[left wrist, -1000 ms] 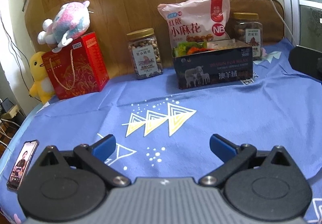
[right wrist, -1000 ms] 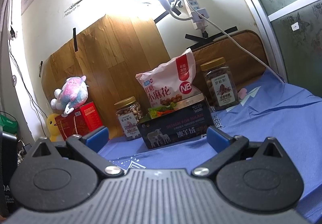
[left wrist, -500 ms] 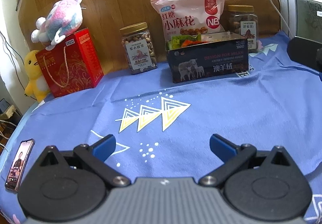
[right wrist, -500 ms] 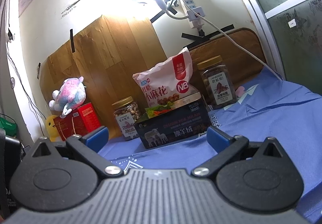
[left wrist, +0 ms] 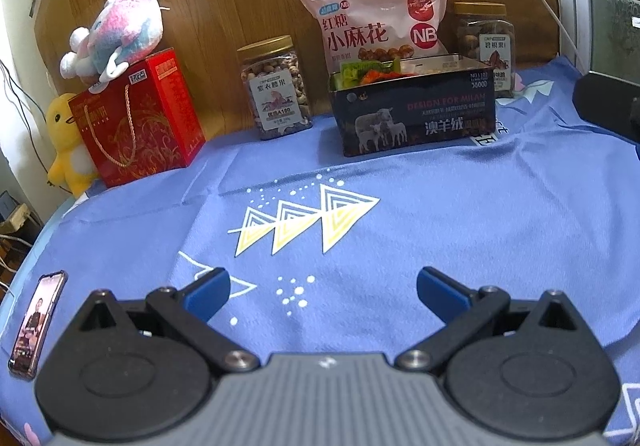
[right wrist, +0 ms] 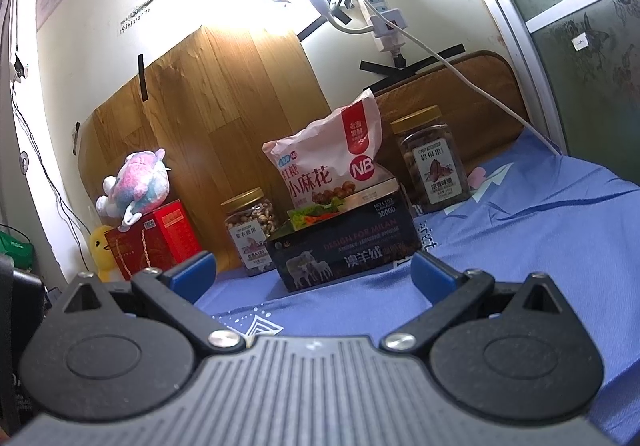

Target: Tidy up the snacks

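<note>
Both tongs, left [left wrist: 323, 296] and right [right wrist: 314, 272], gape empty, dark snack box [left wrist: 414, 113] well ahead.

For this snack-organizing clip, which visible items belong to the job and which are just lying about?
Job: pink snack bag; left nut jar; right nut jar; dark box holding small packets.

Lying about: red gift box; plush toys; phone.

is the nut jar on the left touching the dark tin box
Apart. The left wrist view shows the nut jar standing left of the dark tin box, with a strip of wood panel and blue cloth plainly visible between them.
</note>
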### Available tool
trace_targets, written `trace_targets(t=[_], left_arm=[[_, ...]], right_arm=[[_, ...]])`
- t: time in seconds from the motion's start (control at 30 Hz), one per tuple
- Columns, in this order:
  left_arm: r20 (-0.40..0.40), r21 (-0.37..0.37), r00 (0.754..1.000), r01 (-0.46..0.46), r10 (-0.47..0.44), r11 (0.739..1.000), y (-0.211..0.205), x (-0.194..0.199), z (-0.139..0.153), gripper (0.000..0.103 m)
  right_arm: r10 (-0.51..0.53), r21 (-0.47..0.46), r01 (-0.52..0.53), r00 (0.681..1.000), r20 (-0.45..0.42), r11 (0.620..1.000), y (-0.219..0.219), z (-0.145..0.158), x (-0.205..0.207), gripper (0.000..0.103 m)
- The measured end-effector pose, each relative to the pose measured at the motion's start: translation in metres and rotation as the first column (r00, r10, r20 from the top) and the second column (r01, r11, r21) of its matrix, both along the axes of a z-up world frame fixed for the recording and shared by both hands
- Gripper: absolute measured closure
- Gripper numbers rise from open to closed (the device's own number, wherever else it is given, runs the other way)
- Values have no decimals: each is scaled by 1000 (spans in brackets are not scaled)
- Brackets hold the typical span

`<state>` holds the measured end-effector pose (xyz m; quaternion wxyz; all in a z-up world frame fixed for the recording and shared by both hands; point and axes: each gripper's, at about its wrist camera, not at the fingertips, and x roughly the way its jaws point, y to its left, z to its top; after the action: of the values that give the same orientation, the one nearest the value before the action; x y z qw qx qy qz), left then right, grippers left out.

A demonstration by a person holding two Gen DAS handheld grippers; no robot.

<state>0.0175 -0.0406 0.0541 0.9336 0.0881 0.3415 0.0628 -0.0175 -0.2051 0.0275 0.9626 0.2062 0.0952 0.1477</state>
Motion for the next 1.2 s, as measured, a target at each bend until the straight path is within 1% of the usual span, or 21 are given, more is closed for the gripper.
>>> trace_targets(t=[0.43, 1.03, 1.2], left_arm=[[-29, -22, 999, 23, -23, 999, -1, 1, -3, 0], [-68, -42, 997, 18, -21, 999, 0, 5, -8, 0], [-69, -38, 997, 15, -18, 999, 1, 5, -8, 0]], right_arm=[[-3, 2, 3, 1000, -6, 1000, 0, -5, 1, 0], [-4, 4, 4, 1000, -11, 1000, -1, -6, 1, 0], [-4, 4, 4, 1000, -11, 1000, -1, -7, 1, 0]])
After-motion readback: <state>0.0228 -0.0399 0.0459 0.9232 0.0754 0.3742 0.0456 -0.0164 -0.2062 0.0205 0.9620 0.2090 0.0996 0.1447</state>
